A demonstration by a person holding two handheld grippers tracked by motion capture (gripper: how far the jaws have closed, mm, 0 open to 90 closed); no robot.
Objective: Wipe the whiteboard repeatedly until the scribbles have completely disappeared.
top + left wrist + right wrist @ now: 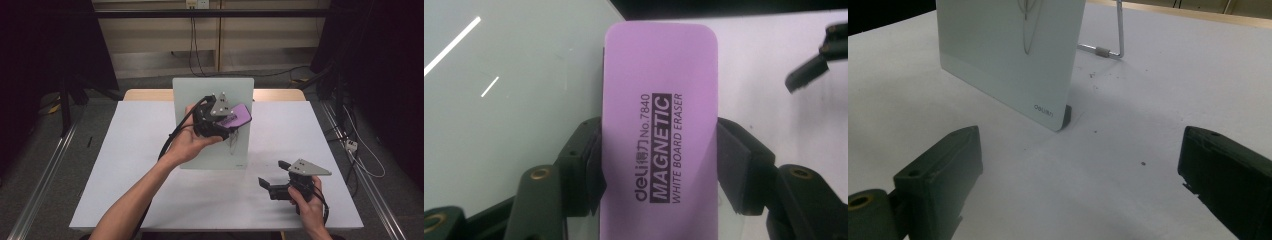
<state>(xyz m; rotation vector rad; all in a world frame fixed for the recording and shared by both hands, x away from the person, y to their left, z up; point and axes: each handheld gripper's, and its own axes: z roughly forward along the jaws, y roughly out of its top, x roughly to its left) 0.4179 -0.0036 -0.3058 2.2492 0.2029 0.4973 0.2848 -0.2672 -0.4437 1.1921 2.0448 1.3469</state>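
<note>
L side of the high view: the person's left forearm comes in from the bottom edge and angles up and to the right, wrist bent back, palm cupping the underside of the black left gripper (235, 120) w/ its grey three-cornered plate on top; its cable loops down past the wrist. That gripper is raised in front of the upright pale-green glass whiteboard (200, 95), which stands at mid-table on the white tabletop (130, 165). Its jaws are clamped on the flat purple rounded-rectangle magnetic whiteboard eraser (239, 115), one pad on each long edge; in the left gripper view the eraser (659, 125) runs lengthwise out from betw. the pads, printed label facing the camera, w/ the board (514, 100) surface just beside it at left. Whether the eraser's far face touches the glass, can't tell. Faint pen marks (232, 142) show on the board below the eraser. Further right, near the front R corner of the table, the right hand (307, 200) grips the black right gripper (272, 177) low over the tabletop, pointing left toward the board's base; its jaws stand wide apart w/ nothing betw. them. In the right gripper view the board's lower corner (1048, 112) and its metal wire stand (1113, 47) lie ahead, well apart from the jaws.
</note>
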